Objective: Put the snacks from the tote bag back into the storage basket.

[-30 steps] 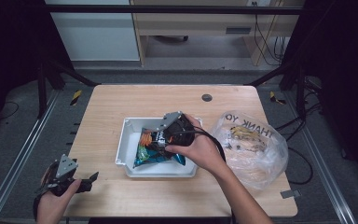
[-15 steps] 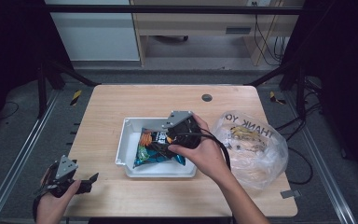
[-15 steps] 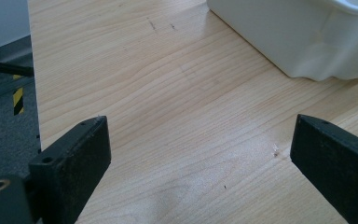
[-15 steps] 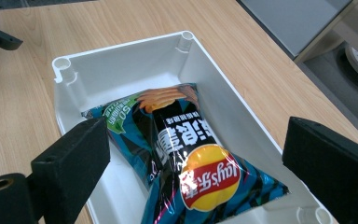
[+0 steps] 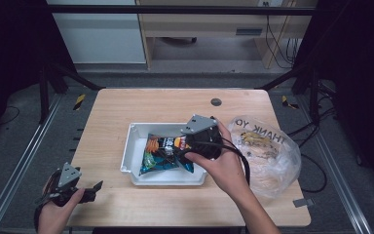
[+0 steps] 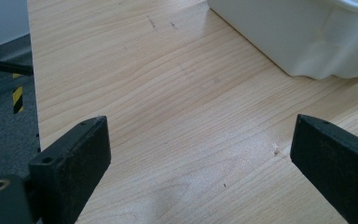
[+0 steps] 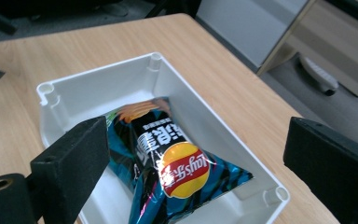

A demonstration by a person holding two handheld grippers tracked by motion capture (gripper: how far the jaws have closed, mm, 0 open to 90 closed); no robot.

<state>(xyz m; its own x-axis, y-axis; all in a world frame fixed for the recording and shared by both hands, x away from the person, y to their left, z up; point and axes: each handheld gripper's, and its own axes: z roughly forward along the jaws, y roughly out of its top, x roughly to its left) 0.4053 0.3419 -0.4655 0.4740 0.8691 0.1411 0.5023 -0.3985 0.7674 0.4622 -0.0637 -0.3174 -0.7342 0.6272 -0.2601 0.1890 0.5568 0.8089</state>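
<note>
A wooden table [image 5: 126, 105] seen from above, with a white tray [image 5: 135, 134] near its middle as the landmark. Well to the left of the tray, at the table's near corner, a hand holds the left gripper [image 5: 88, 189] low over the wood; its jaws stand wide apart with nothing between them. The left gripper view adds what the high view cannot — bare wood grain between the two black jaws and one rounded outer corner of the tray [image 6: 307, 42] at upper right, its rim cut off by the frame edge.

Inside the tray lies a chip bag [image 5: 168, 152], teal and black with orange at one end. In the high view its long axis runs roughly along the tray's length, slightly slanted, the orange end towards the tray's far left corner; the hand and gripper above cover its right end. The right gripper view shows the bag [image 7: 168, 163] plainly: a round red-and-yellow logo faces up, and a sealed corner reaches towards the tray's [image 7: 121, 70] wall, while its lower end is cut off.

The right gripper [image 5: 185, 148] hovers over the tray's right half, jaws spread wide either side of the bag, not touching it.

Just right of the tray sits a crumpled clear plastic bag [image 5: 272, 151] with printed lettering — its contents hard to make out.
</note>
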